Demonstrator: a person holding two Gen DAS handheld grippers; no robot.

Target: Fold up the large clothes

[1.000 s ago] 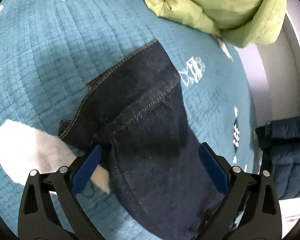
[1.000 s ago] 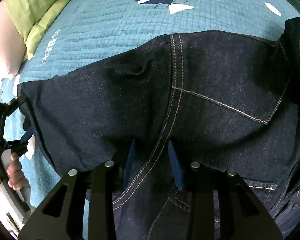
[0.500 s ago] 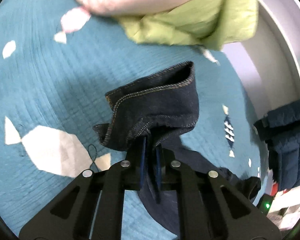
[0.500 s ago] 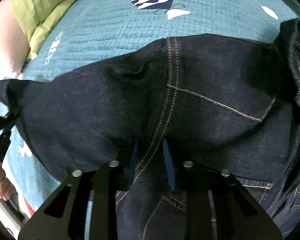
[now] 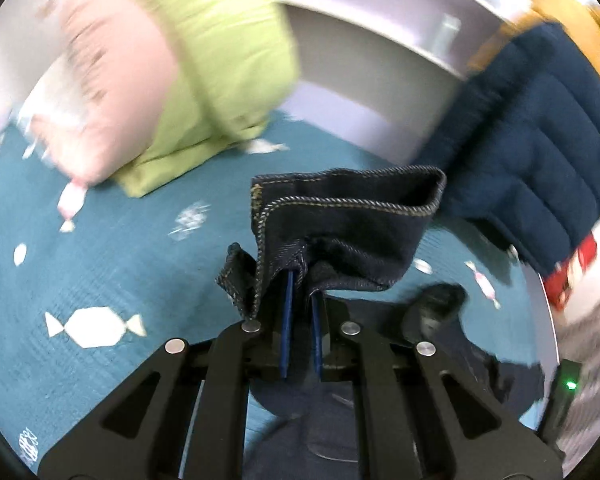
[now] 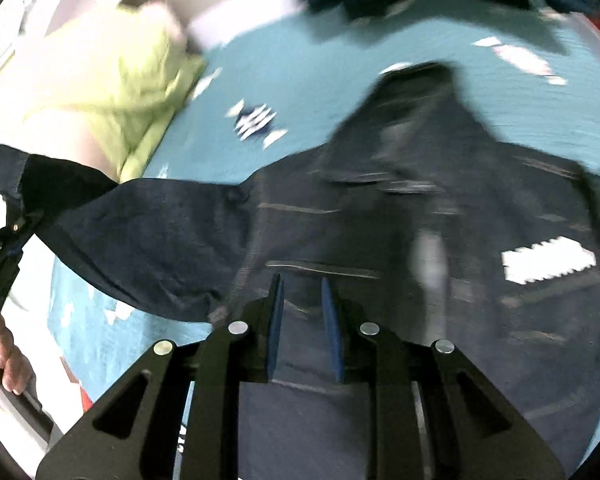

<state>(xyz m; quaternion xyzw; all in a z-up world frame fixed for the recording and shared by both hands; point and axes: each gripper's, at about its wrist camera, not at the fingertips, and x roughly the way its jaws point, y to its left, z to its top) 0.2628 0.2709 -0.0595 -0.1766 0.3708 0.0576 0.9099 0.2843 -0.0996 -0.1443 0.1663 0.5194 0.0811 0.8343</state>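
the left gripper [image 5: 300,304] has its blue-padded jaws clenched on a bunched hem of the dark denim jeans [image 5: 340,236], lifted off the bed. the right gripper [image 6: 302,304] has its jaws pinched close on denim near a seam. the jeans [image 6: 340,220] hang stretched between both, sagging over the middle of the bed; indigo cloth, tan double stitching, a white tag. under them lies a teal quilted bedspread [image 5: 120,264] with white candy shapes. at the far edge sit a lime-green quilt [image 5: 220,60] and a pink pillow [image 5: 116,92], blurred. a navy padded jacket [image 5: 532,152] lies at the right edge, just behind the raised hem.
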